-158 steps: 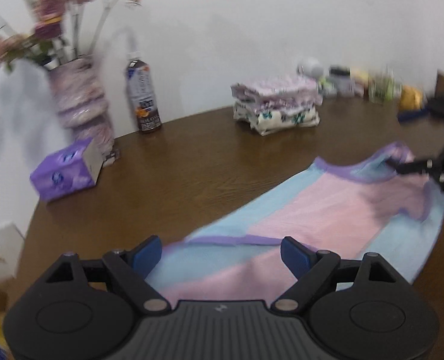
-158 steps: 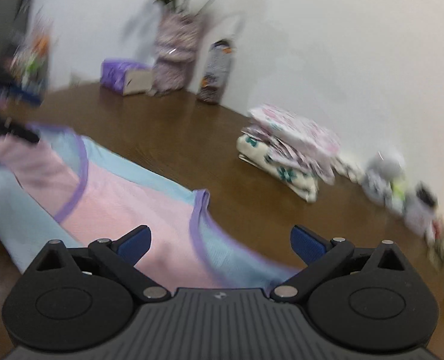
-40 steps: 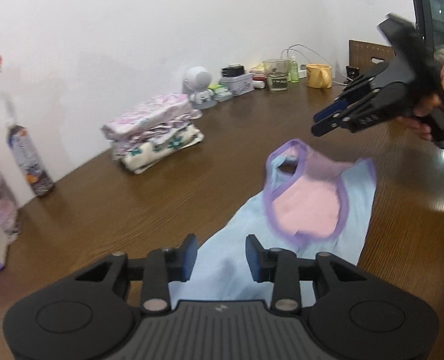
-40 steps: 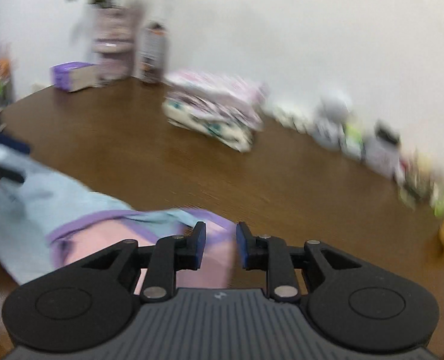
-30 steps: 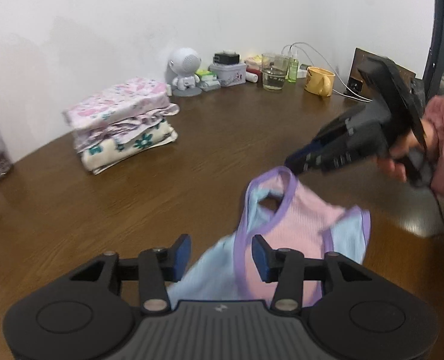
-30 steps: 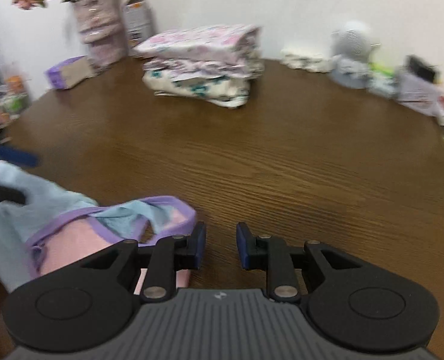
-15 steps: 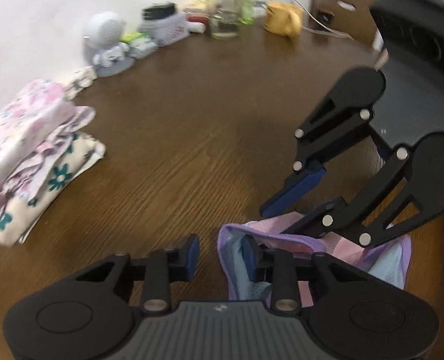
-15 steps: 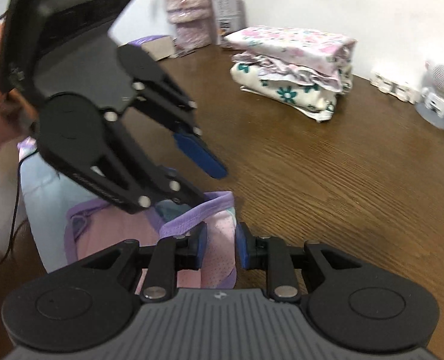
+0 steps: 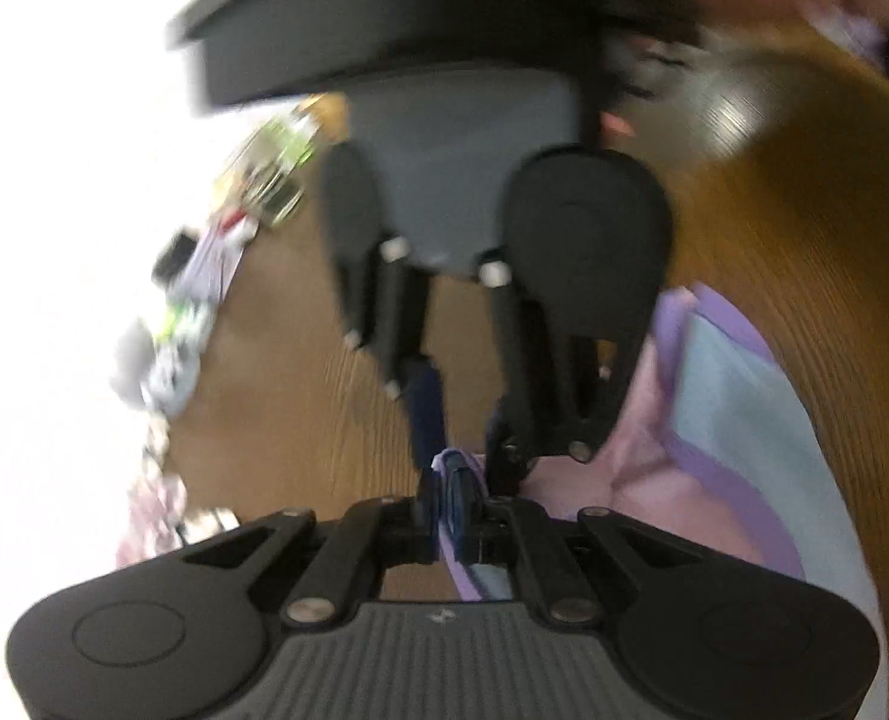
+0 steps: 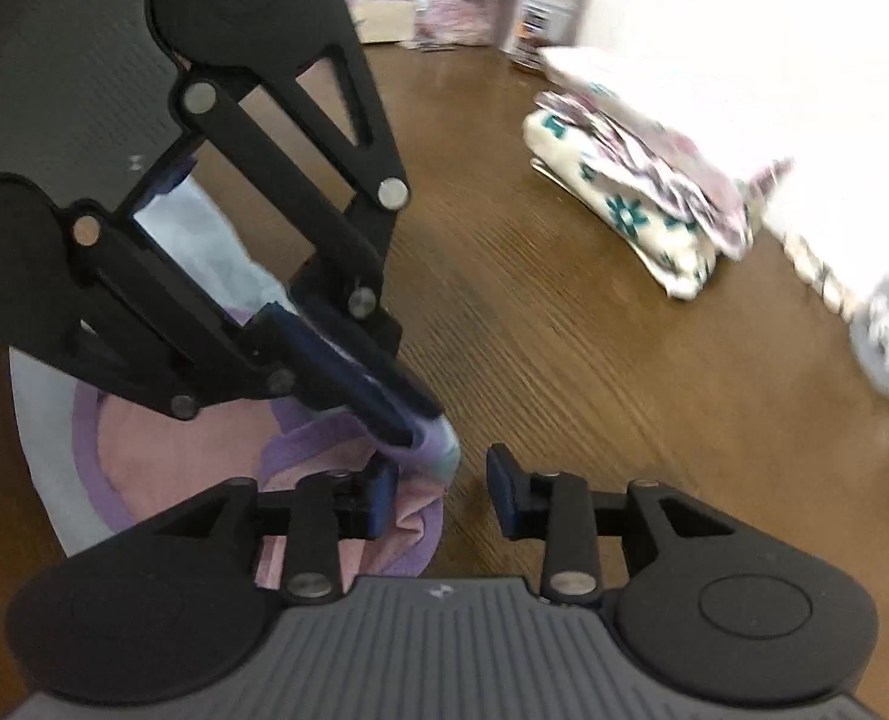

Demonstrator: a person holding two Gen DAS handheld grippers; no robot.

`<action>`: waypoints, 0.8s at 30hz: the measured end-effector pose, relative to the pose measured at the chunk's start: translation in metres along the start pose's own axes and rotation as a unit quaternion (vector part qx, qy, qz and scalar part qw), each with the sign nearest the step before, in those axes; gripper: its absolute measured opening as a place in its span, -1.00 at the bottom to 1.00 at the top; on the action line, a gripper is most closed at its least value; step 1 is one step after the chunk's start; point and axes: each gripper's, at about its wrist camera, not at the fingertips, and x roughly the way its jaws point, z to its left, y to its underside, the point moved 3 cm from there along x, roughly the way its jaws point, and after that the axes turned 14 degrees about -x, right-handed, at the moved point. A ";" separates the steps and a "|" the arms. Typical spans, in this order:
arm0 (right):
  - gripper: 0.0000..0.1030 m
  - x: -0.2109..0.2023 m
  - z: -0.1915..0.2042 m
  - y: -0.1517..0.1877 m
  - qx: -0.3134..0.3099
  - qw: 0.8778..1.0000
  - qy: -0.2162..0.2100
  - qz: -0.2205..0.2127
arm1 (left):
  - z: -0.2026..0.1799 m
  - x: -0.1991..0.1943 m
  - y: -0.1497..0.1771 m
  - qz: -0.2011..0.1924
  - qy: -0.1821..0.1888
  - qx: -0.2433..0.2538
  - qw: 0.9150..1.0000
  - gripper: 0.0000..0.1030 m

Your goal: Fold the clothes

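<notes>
left gripper (image 9: 451,507) pinching garment (image 9: 738,456) strap, right gripper (image 10: 441,489) parted

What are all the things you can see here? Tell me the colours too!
Garment: one, pink and light blue with purple trim, on the table near the grippers.
Folded clothes: one stack, white with teal and pink flowers, farther back.
Bottle: one, dark with a label, by the wall.
Tissue box: one, purple, near the bottle.
Small clutter: blurred, along the wall.
Table: one, brown wood.
Left gripper: black, blue pads, shut on the garment's purple edge.
Right gripper: black, blue pads, open.
</notes>
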 end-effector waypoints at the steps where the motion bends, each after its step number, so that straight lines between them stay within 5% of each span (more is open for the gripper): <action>1: -0.73 -0.002 0.007 -0.003 -0.023 1.000 0.006 0.002 | -0.006 -0.003 0.001 -0.005 -0.007 0.027 1.000 -0.95; 3: -0.79 -0.004 0.026 -0.007 -0.068 0.997 0.041 0.011 | -0.017 -0.009 0.003 -0.012 -0.015 0.066 0.998 -0.94; 6: -0.85 -0.008 0.053 -0.008 -0.126 0.983 0.128 0.023 | -0.019 -0.017 0.005 -0.015 -0.016 0.058 0.998 -0.88; 11: -0.85 -0.014 0.097 0.003 -0.221 0.940 0.259 0.037 | -0.007 -0.048 0.009 -0.033 0.043 -0.078 0.995 -0.55; 18: -0.85 -0.002 0.145 0.025 -0.349 0.878 0.316 0.086 | 0.007 -0.060 0.026 -0.024 0.044 -0.235 0.971 -0.48; 24: -0.85 0.004 0.159 0.034 -0.392 0.852 0.326 0.119 | 0.025 -0.029 0.040 0.000 0.071 -0.345 0.936 -0.68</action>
